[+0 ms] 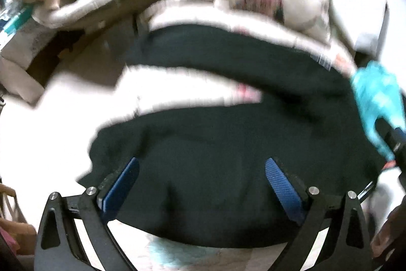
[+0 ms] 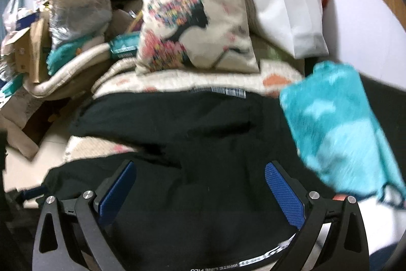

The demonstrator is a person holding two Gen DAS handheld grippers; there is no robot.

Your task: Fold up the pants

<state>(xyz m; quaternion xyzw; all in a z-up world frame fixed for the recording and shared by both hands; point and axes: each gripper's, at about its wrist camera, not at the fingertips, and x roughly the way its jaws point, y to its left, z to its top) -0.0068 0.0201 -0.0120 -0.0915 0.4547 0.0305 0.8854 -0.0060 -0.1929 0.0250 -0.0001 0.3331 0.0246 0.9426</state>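
The black pants lie spread on a pale patterned bed cover, the two legs running to the left with a strip of cover between them. In the right wrist view the pants fill the middle, with a white lettered waistband at the bottom. My left gripper is open just above the near pant leg, holding nothing. My right gripper is open above the waist area, also empty. Both views are blurred.
A floral cushion and a white pillow lie behind the pants. A turquoise fluffy cloth is at the right, also in the left wrist view. Bags and cardboard boxes pile up at the back left.
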